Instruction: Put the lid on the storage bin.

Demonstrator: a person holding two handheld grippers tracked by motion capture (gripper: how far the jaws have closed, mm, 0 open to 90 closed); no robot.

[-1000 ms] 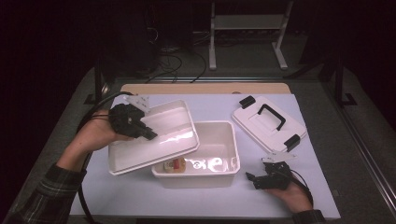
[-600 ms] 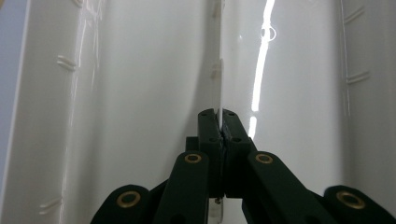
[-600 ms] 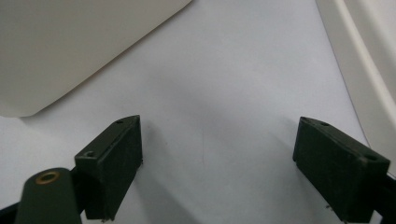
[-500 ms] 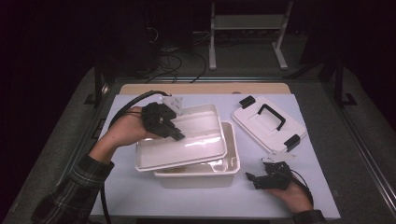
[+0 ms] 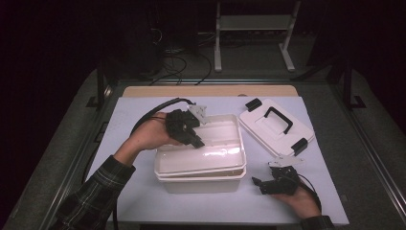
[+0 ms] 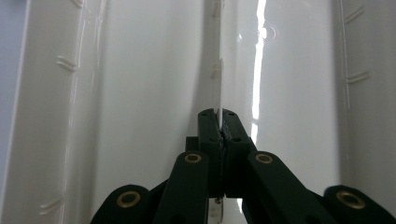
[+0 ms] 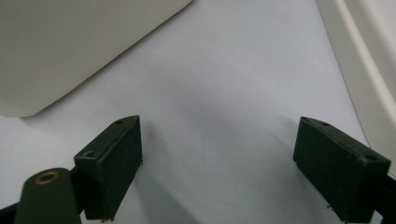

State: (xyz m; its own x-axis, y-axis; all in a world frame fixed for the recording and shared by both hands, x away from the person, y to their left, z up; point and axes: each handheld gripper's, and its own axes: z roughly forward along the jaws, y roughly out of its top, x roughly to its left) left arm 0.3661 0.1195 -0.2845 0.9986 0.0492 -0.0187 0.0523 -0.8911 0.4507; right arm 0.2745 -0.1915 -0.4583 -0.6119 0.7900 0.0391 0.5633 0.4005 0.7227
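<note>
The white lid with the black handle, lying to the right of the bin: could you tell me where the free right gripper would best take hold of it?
Probably by the black handle of the white lid. It arches clear of the flat top, a bar for two jaws to close across. The open right gripper rests on the table just nearer the person, so come from above, jaws astride the bar.

box contents hidden under tray (white)

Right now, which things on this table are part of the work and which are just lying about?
In use:
- white inner tray, pinched by the left gripper
- white storage box beneath it

Lying about:
- white lid with black handle
- right gripper, jaws open, resting on the table
</note>
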